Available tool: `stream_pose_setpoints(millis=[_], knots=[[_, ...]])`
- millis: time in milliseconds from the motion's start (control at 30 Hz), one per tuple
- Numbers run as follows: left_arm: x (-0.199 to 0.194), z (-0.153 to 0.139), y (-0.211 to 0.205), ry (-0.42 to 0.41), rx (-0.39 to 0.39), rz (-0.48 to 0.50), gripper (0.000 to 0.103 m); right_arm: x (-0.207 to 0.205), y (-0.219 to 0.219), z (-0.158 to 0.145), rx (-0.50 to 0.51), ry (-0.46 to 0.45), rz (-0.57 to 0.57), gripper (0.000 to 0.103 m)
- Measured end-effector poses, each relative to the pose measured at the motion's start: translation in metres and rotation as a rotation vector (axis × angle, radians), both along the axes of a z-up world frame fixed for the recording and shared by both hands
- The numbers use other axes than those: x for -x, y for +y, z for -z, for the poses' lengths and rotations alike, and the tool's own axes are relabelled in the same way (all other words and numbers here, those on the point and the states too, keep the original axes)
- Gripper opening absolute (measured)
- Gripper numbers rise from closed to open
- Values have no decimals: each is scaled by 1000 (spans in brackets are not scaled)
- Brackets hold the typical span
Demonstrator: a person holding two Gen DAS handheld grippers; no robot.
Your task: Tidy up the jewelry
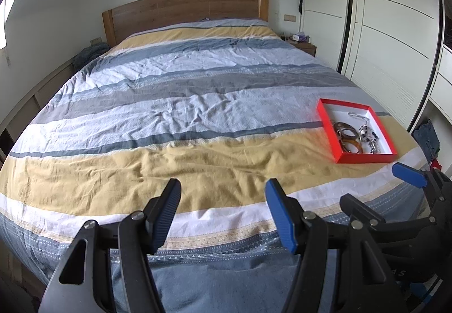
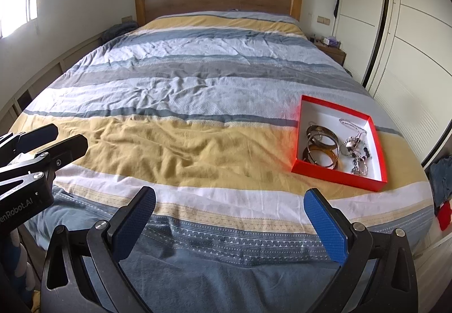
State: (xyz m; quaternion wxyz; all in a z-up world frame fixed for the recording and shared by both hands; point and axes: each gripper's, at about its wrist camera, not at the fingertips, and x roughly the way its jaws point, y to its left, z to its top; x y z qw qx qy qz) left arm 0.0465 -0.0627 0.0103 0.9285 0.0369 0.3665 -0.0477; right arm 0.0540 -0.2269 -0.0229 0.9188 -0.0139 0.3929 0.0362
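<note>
A red box (image 1: 327, 126) (image 2: 296, 140) with a white inside lies on the striped bedspread at the right. In it are brown and amber bangles (image 1: 348, 137) (image 2: 322, 149) on the left and a beaded silver necklace (image 1: 368, 133) (image 2: 356, 147) on the right. My left gripper (image 1: 223, 214) is open and empty above the bed's foot, well left of the box. My right gripper (image 2: 230, 221) is open and empty, in front of the box. Each gripper shows at the edge of the other's view, the right one (image 1: 409, 174) and the left one (image 2: 48, 140).
The bed (image 1: 180, 120) has a wooden headboard (image 1: 183, 13). A white sliding wardrobe (image 1: 395, 30) stands along the right. A nightstand (image 1: 303, 45) with small items is beside the headboard. Clothes (image 1: 428, 140) lie on the floor at the right.
</note>
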Motion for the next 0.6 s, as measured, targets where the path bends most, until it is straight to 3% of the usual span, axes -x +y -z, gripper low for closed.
stream_pose_setpoints(millis=[600], knots=[[-23, 17, -9, 40, -12, 4, 60, -20, -9, 17, 1, 42, 22, 103]])
